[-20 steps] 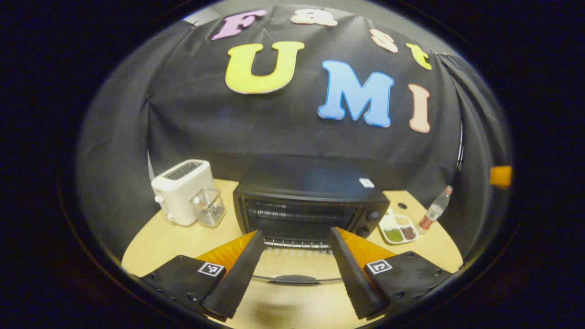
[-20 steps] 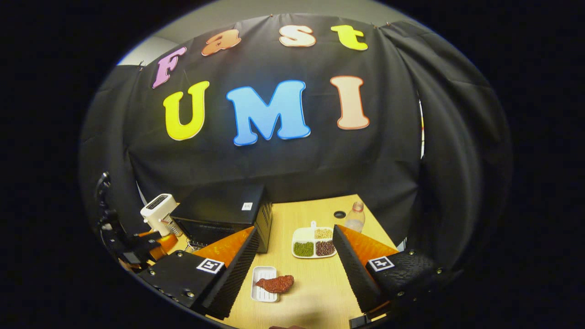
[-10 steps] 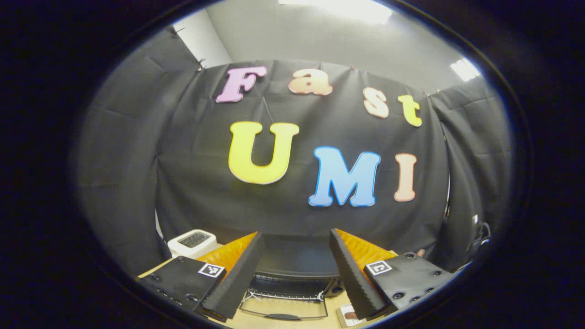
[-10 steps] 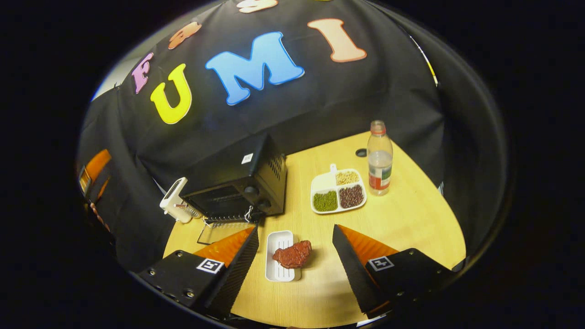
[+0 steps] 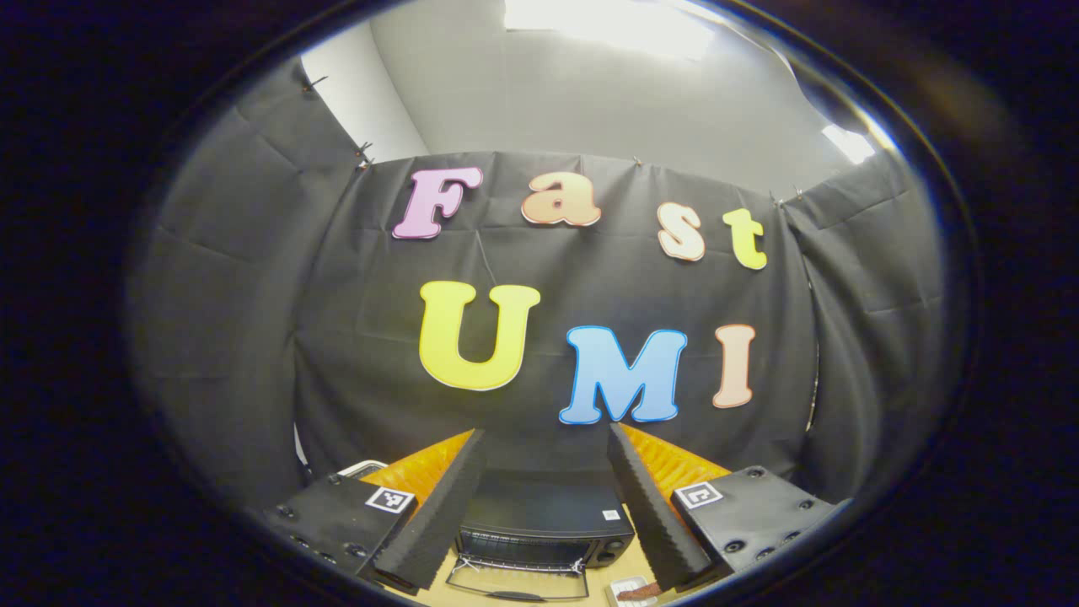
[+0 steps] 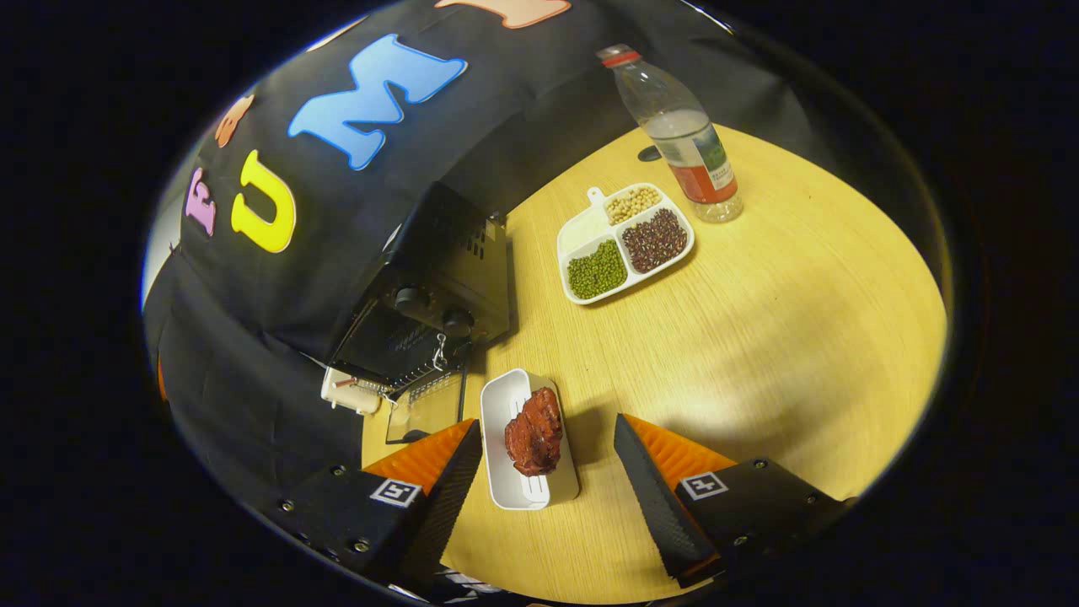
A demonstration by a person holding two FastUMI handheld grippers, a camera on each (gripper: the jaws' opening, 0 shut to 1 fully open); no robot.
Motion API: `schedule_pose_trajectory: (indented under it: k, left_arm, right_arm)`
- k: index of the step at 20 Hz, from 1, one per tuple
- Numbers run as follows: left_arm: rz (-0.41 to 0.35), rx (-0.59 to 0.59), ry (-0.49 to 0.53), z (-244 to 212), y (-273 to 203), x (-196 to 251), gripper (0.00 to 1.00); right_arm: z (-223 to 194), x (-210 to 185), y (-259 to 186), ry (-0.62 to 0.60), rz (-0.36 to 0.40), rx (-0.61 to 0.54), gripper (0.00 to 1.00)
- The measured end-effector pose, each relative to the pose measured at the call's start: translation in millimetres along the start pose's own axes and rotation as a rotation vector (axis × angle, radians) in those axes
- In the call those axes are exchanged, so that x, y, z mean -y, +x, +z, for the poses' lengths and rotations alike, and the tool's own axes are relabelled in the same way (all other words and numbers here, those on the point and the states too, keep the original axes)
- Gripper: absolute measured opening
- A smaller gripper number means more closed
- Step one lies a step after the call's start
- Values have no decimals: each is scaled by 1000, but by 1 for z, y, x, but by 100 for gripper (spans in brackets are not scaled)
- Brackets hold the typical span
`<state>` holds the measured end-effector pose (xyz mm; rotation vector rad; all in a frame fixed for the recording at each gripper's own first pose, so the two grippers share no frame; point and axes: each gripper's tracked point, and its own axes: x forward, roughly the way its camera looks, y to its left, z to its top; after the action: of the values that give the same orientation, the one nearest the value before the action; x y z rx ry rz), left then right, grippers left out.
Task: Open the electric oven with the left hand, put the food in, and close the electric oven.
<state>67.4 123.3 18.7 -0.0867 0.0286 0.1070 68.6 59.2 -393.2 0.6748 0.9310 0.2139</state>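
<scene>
Oven (image 6: 438,287) stands at the left of the right gripper view, its door (image 6: 426,409) already dropped flat onto the table (image 6: 759,337) and the rack visible inside. Just right of the door lies a white tray (image 6: 527,443) carrying the food (image 6: 533,430), a reddish slab resting along the tray's right half. Further right and well back sit a divided dish (image 6: 624,244) of beans and a bottle (image 6: 683,135), both clear of the working path.

Right gripper (image 6: 548,497) hangs above the near end of the tray with jaws wide, one finger on each side, nothing held. Left gripper (image 5: 544,514) is raised and tilted up toward the booth wall, jaws wide and empty; the oven (image 5: 544,527) with its lowered door shows low between its fingers.

Judgement: opening is done; the step in hand is the pick-up. Whether the tray or the food alone is meant to be gripped cannot be told. To do it well, the right gripper should descend squarely so the fingers bracket the target evenly, then close firmly before lifting. The slab looks soft and may sag or slip. Carry it level, leftward over the door, and enter the cavity clear of the rack edge.
</scene>
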Motion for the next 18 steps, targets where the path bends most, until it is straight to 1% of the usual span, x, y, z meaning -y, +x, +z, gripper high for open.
schedule_pose_trajectory:
  k: [2,4,5,6,7,8,9,10,11,12,13,14,15,18]
  left_arm:
    - [36,-43,25,-14,-6,-9,98]
    - [56,-80,38,-24,-8,-12,100]
    - [66,-89,44,-26,-10,-14,100]
    - [76,-97,49,-27,-13,-18,100]
    - [86,-103,54,-28,-15,-21,100]
    - [98,-108,58,-30,-17,-25,100]
    - [107,-112,58,-30,-18,-28,100]
    - [115,-114,56,-32,-20,-28,100]
    - [121,-115,51,-33,-20,-29,100]
    - [125,-116,46,-32,-21,-29,100]
    - [123,-118,42,-32,-20,-28,100]
    - [122,-120,40,-35,-19,-27,100]
    - [123,-120,41,-34,-19,-28,100]
    - [113,-128,36,-38,-16,-23,100]
  right_arm:
    - [-9,2,11,28,25,-32,96]
    - [-17,3,19,41,39,-53,96]
    - [-19,6,22,51,36,-56,92]
    - [-20,7,25,64,38,-64,86]
    - [-20,7,26,77,40,-59,85]
    - [-18,9,26,101,42,-41,75]
    - [-15,4,28,137,50,-31,54]
    - [-11,4,30,174,53,-31,42]
    - [-12,-2,26,205,91,-43,26]
    - [-15,-10,29,220,124,-46,26]
    - [-8,-8,27,230,121,-41,7]
    - [-8,-11,22,220,125,-49,12]
    - [-7,-12,19,204,124,-50,11]
    - [0,-20,8,188,156,-33,12]
